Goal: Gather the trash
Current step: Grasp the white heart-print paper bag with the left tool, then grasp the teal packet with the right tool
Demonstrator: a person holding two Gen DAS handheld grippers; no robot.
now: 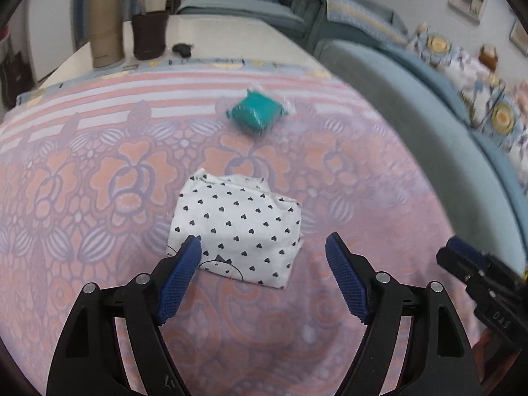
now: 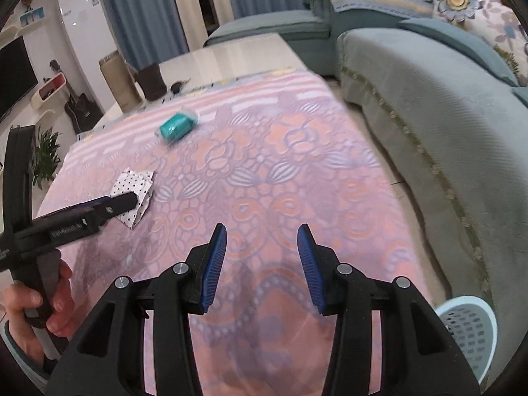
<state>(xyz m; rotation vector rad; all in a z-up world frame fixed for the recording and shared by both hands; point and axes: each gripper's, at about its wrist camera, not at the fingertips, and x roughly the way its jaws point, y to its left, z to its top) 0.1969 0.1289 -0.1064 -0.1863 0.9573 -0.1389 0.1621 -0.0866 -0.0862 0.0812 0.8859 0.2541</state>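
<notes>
Two trash items sat on the counter (image 1: 82, 171), which was covered with a pink-and-lilac floral cloth. Near item: crumpled white wrapper with small black hearts (image 1: 236, 226), lying flat-ish mid-counter. Far item: small teal block in clear film (image 1: 255, 112), near the cloth's striped far border.

Handling guess:
- Heart wrapper looked like thin paper or foil, light and soft. It should crush under a pinch, not slip. Best hold is across a raised folded edge or the near corner, so the pads bite material and not the cloth under it.
- Teal block looked light and compact, the film probably slick. Pinch across its two flat sides.

Left claw (image 1: 264, 259): jaws wide apart, nothing clamped. It hovered angled down over the near edge of the heart wrapper, left blue pad overlapping the wrapper's near-left corner in view; contact not confirmable. The right wrist view showed its black finger across the wrapper (image 2: 133, 194).

Right claw (image 2: 262, 242): jaws partly apart, empty, over bare cloth at the near right, well apart from both items.

Pale blue perforated plastic basket (image 2: 468, 330) stood off the counter's near right edge, the likely drop point.
</notes>
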